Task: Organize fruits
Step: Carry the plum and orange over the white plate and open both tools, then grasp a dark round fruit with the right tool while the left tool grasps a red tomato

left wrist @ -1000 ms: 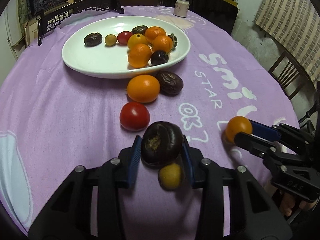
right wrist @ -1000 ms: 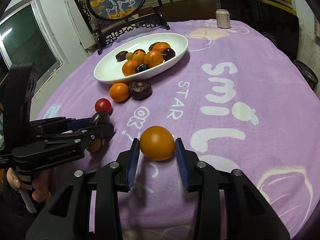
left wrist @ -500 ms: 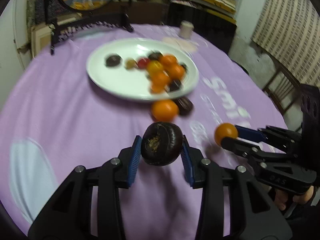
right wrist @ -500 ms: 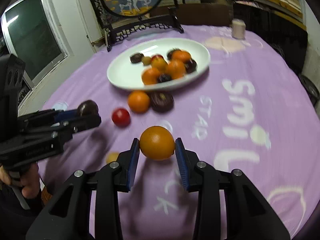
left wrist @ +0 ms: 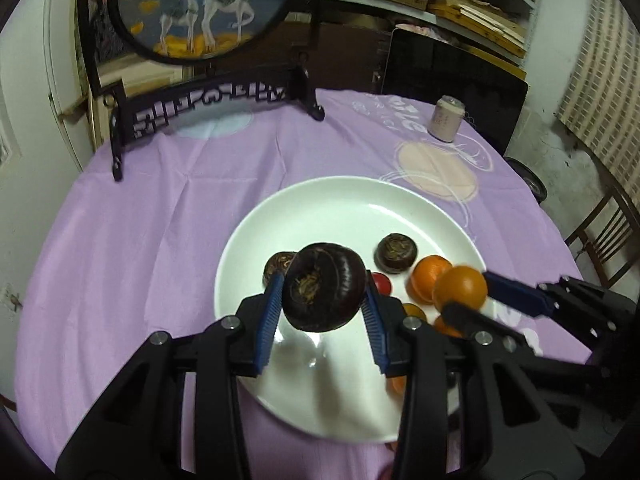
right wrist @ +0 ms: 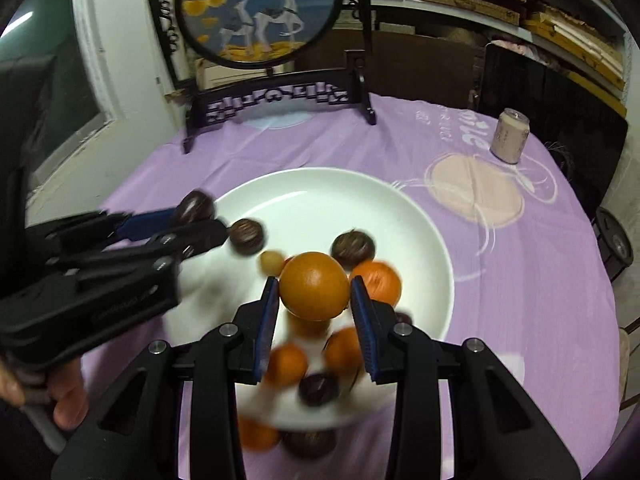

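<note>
My left gripper (left wrist: 323, 314) is shut on a dark purple passion fruit (left wrist: 325, 285) and holds it above the left half of the white plate (left wrist: 340, 200). My right gripper (right wrist: 316, 320) is shut on an orange (right wrist: 314, 286) above the plate (right wrist: 400, 208), over the pile of oranges and dark fruits. The right gripper with its orange (left wrist: 460, 288) shows at the right of the left wrist view; the left gripper with its passion fruit (right wrist: 194, 208) shows at the left of the right wrist view. Several fruits lie in the plate.
A round painted screen on a black carved stand (left wrist: 208, 96) stands at the table's back. A pale can (right wrist: 510, 134) stands at the back right. An orange (right wrist: 258, 434) and a dark fruit (right wrist: 310, 442) lie on the purple cloth by the plate's near rim.
Both grippers have lifted their fruits off the cloth and moved forward until they are over the plate. The loose fruits in front of the plate have passed below the views.
</note>
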`<state>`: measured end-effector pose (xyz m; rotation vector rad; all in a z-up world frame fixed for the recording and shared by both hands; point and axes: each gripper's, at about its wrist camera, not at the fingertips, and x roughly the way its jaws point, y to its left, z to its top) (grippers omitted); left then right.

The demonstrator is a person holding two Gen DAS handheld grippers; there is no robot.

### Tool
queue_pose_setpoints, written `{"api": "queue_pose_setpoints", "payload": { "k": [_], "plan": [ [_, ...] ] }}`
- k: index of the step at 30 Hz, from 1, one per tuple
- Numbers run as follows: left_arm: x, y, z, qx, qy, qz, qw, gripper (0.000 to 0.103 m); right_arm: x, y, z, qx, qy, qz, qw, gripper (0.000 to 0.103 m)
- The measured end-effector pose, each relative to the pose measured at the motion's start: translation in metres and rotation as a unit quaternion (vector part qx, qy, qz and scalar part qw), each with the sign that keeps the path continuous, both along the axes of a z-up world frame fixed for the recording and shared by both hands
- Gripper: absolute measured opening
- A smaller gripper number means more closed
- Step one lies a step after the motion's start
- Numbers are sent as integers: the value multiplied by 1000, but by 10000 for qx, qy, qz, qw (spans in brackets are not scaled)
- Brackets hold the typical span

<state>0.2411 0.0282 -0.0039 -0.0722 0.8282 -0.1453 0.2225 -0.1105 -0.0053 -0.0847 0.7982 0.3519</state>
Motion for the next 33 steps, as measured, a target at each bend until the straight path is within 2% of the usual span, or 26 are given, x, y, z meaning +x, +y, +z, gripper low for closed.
{"api": "queue_pose_setpoints", "payload": {
  "k": [4, 8, 9, 11, 12, 15, 18, 22, 26, 33],
  "plan": [
    [6, 0, -16, 204, 136, -45, 9997, 39, 16, 0, -18, -15, 151, 17, 9999, 37],
    [7, 2, -15, 159, 137, -74, 9998, 41, 21, 0, -21, -2, 102, 49, 9999, 37],
    [6, 3, -14, 176, 80, -35, 9998, 53, 20, -1, -20, 8, 23, 39, 10000, 39],
    [3, 8, -11, 259, -111, 131, 9995, 70, 16, -4, -16, -68, -270, -89, 9996, 55],
    [2, 11, -10, 254, -160, 162, 9994, 71, 13, -7, -13, -101, -439, -177, 9988, 60],
    [-9, 21, -13, 46, -133, 236, 9996, 71, 2, -17, -9, 56, -621, -274, 9977, 60],
    [-24, 24, -18, 14, -70, 333, 9994, 71, -18, -30, -9, 156, -660, -421, 9968, 60],
    [-62, 27, -18, -107, -175, 479, 9986, 71, -64, -41, -9, 261, -710, -522, 9958, 61],
    [-116, 26, -23, -113, -232, 571, 9980, 71, -112, -52, -20, 280, -421, -455, 9977, 62],
    [-159, 10, -24, -98, -260, 233, 9993, 71, -149, -55, -36, 305, 7, -347, 9989, 62]
  ]
}}
